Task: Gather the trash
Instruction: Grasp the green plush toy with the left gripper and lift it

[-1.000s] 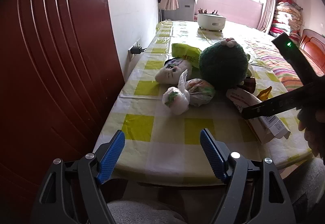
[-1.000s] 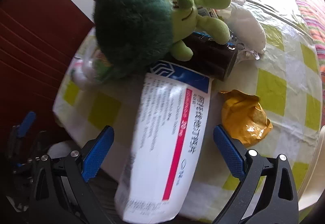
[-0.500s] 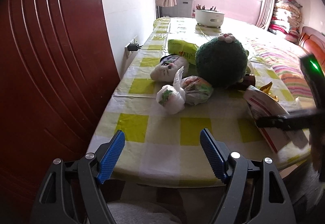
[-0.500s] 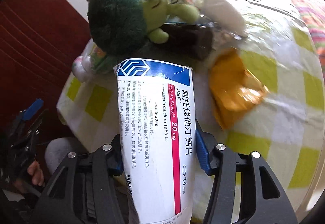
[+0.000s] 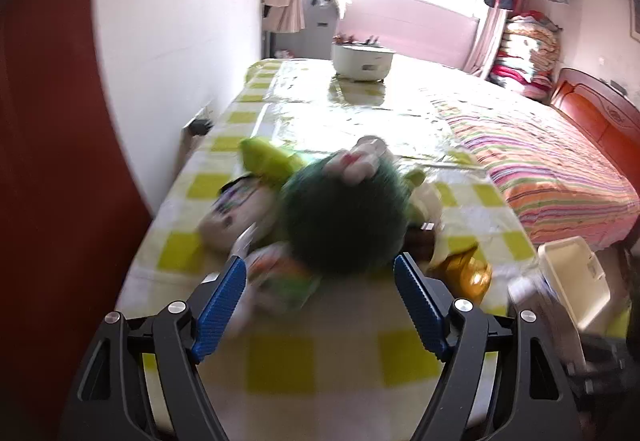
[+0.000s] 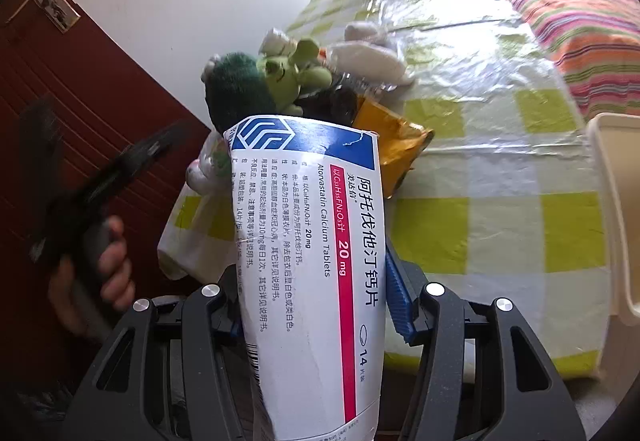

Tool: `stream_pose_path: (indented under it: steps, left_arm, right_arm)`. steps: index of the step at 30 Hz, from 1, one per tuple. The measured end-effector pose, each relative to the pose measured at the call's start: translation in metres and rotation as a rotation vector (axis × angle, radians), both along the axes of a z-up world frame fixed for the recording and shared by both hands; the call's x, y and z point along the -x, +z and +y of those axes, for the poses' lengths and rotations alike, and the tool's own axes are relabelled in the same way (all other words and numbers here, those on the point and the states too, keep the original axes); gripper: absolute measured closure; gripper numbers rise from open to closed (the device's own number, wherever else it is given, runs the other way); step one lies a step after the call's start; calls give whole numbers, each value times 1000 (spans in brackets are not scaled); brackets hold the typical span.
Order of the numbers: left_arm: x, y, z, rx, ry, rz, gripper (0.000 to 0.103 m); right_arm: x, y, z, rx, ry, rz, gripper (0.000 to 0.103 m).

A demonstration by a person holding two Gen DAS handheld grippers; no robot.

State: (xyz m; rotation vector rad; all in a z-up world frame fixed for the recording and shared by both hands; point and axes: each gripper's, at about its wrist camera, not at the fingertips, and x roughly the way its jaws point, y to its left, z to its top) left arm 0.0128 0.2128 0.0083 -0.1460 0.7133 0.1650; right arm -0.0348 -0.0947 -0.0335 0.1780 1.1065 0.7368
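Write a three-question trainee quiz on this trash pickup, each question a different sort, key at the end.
1. True or false: the right gripper is shut on the white medicine box.
2. Multiple choice: what lies straight ahead of the open left gripper? A) a blue mug B) the green plush toy C) a red book
3. Fill in: the crumpled wrapper beside the plush toy is ____ in colour.

Key: 1 true, since the box sits clamped between the blue pads. 2 B, the toy lies on the checked tablecloth just past the fingertips. 3 yellow.
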Motion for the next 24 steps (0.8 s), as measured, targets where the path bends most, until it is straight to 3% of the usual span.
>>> stream_pose_path:
  steps: [7, 12, 13, 16, 20, 24]
  left_arm:
    - [-58, -13, -7, 24, -26, 23, 29]
    - [-69, -14, -5, 43, -7, -9, 30]
    - [-69, -14, -3, 52, -4, -20, 38]
    - [-71, -14, 2, 80, -8, -42, 49]
    - [-65, -11, 0, 59, -24, -76, 54]
    - [-51, -2, -7, 46, -43, -161, 57]
  right_arm:
    - [7, 10, -12, -27, -17, -15, 51]
    - [8, 3, -17, -39, -28, -3, 50]
    - [8, 2, -18, -42, -31, 0, 50]
    - [5, -1, -23, -49, -47, 2, 50]
    - [8, 0, -28, -51, -69, -7, 50]
    - [7, 3, -34, -48, -102, -36, 50]
